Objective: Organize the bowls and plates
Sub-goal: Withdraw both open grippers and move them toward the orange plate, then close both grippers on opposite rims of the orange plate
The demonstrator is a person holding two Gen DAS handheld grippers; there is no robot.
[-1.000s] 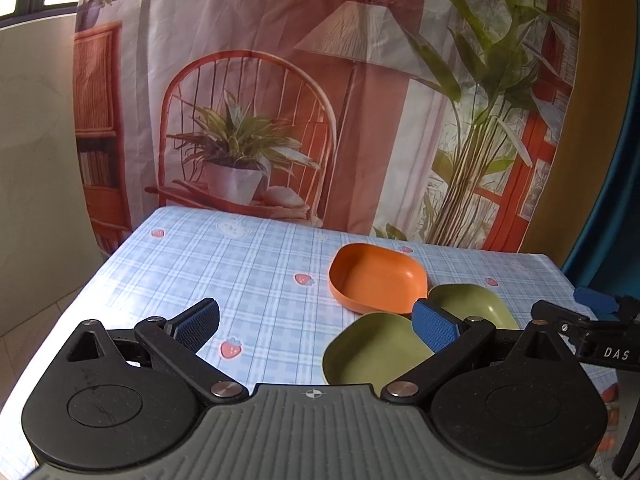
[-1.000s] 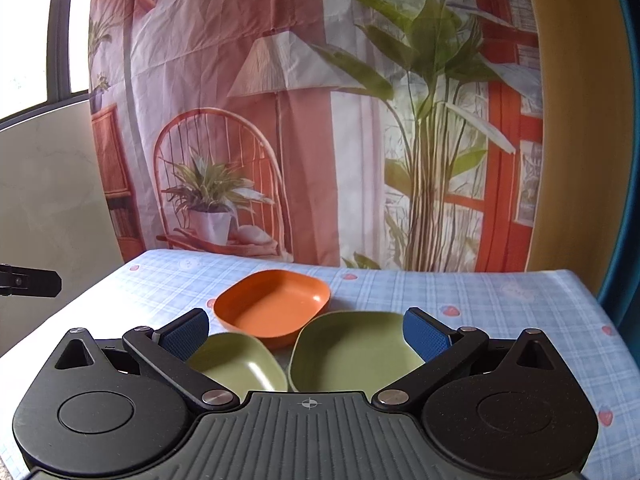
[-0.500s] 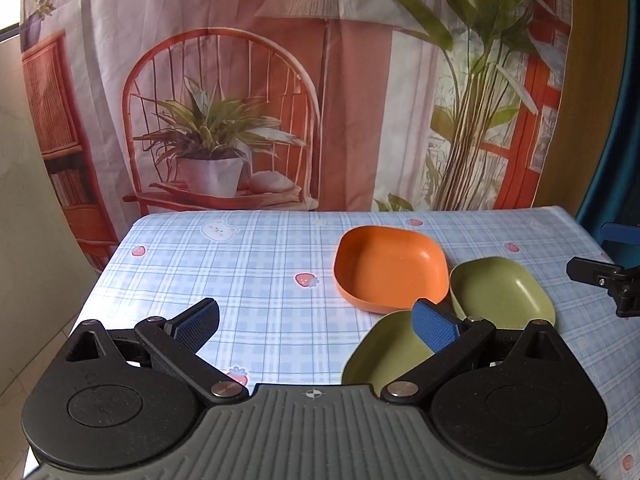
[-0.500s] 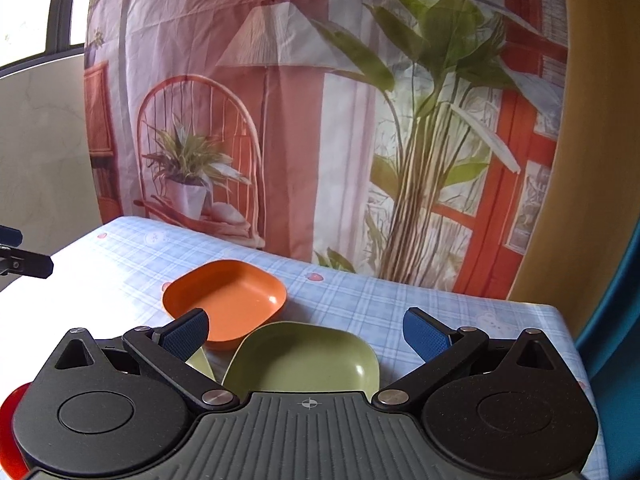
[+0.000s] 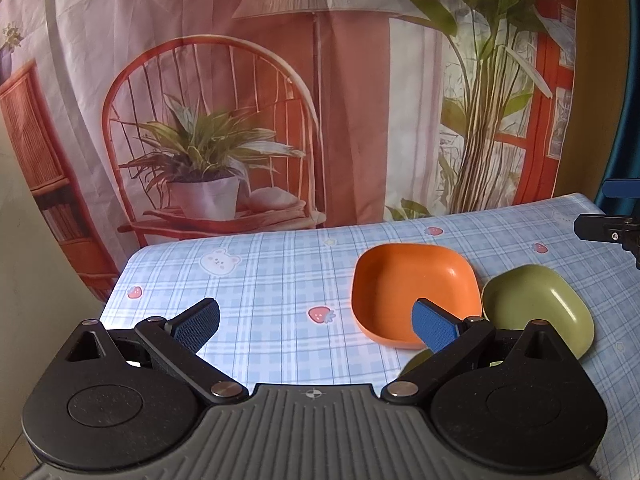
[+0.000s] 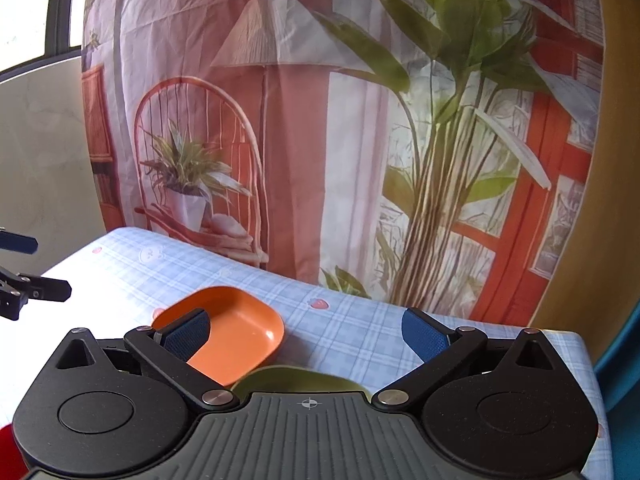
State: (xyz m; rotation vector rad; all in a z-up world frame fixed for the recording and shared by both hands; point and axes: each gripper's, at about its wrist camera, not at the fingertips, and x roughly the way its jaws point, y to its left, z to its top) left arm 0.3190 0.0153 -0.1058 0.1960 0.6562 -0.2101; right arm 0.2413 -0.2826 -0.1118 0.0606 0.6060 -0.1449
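An orange square bowl (image 5: 414, 300) sits on the checked tablecloth (image 5: 260, 280). A green bowl (image 5: 536, 312) touches its right side, and a second green dish (image 5: 416, 360) peeks out behind my right finger. My left gripper (image 5: 316, 320) is open and empty, hovering above the table just left of the orange bowl. My right gripper (image 6: 306, 336) is open and empty, above the orange bowl (image 6: 236, 344) and a green bowl (image 6: 296, 378) mostly hidden under its body. Its tips show at the right edge of the left wrist view (image 5: 608, 228).
A printed backdrop curtain (image 5: 320, 100) hangs along the table's far edge. The table's left edge (image 5: 116, 292) drops off to a pale wall. A red object (image 6: 8, 452) shows at the lower left of the right wrist view.
Both grippers have risen and moved forward over the table. The left view swung right toward the orange bowl; the right view swung right, so the green bowl slid beneath it. Both stayed open.
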